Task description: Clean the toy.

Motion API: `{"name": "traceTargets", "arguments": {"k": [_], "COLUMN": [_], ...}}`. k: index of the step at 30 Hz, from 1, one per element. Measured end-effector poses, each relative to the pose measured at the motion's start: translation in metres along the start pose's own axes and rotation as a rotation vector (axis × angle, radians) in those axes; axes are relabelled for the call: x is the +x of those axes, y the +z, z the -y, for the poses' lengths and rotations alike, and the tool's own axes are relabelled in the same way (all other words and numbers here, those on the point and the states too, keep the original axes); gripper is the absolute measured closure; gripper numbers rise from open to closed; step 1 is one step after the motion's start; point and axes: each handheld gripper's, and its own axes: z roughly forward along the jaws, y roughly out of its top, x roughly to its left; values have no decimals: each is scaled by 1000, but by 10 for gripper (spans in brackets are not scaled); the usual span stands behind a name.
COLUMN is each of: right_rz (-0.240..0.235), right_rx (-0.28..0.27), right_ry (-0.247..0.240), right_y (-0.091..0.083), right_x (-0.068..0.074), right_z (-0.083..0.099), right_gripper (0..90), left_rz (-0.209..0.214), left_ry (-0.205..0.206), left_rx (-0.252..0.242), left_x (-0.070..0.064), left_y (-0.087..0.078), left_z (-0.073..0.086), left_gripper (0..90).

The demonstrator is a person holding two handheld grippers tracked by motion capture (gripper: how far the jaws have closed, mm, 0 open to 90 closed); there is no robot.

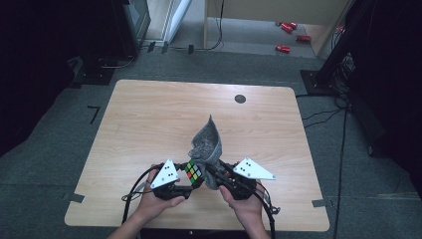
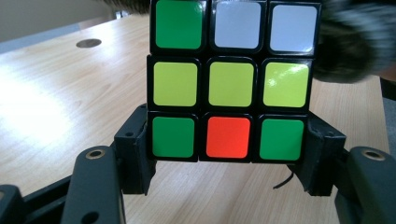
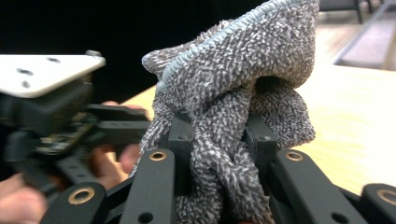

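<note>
A scrambled puzzle cube point(image 1: 194, 173) is clamped between the jaws of my left gripper point(image 1: 191, 178), held above the wooden table point(image 1: 149, 114) near its front edge. In the left gripper view the cube point(image 2: 231, 79) faces the camera with green, white, yellow and red stickers, and the left gripper point(image 2: 231, 140) pinches its lowest row. My right gripper point(image 1: 211, 174) is shut on a grey fluffy cloth point(image 1: 208, 142) that rises and presses against the cube's right side. In the right gripper view, the cloth point(image 3: 243, 93) bunches between the right gripper's point(image 3: 217, 140) jaws.
A dark round grommet point(image 1: 240, 98) sits in the table's far right part. Cables trail from both grippers over the front edge. Beyond the table are carpet, a desk leg and small red objects point(image 1: 288, 37) on the floor. Dark equipment stands at both sides.
</note>
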Motion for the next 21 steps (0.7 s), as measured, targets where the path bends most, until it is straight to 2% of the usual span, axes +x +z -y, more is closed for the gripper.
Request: {"name": "traceTargets", "arguments": {"k": [2,4,7,12,16,19,21], "right_rz": [-15,-18,10,45,19,-3,-14], "right_rx": [-9,-10,-11,-2,-5,-12,-18], "right_ry": [-18,-19,-6,27,12,-13,-23], "right_y": [0,0,0,0,0,0,0], "right_x": [5,7,4,-6,-2,6,7], "right_z": [-1,-2,-1,3,1,0,-1], "right_gripper": [702,701,701,701,700,699,698], "left_rz": [18,25,20,-14,-29,-15,-2], "left_ry": [0,24,46,25,2,0,19], "left_rx": [1,5,10,5,1,5,7], "left_x": [-3,-8,-12,-1,5,1,-4], "left_y": [2,3,4,-3,-5,-2,0], "left_z": [0,0,-2,-2,-2,-1,-1], "left_gripper": [344,344,344,344,344,344,344]}}
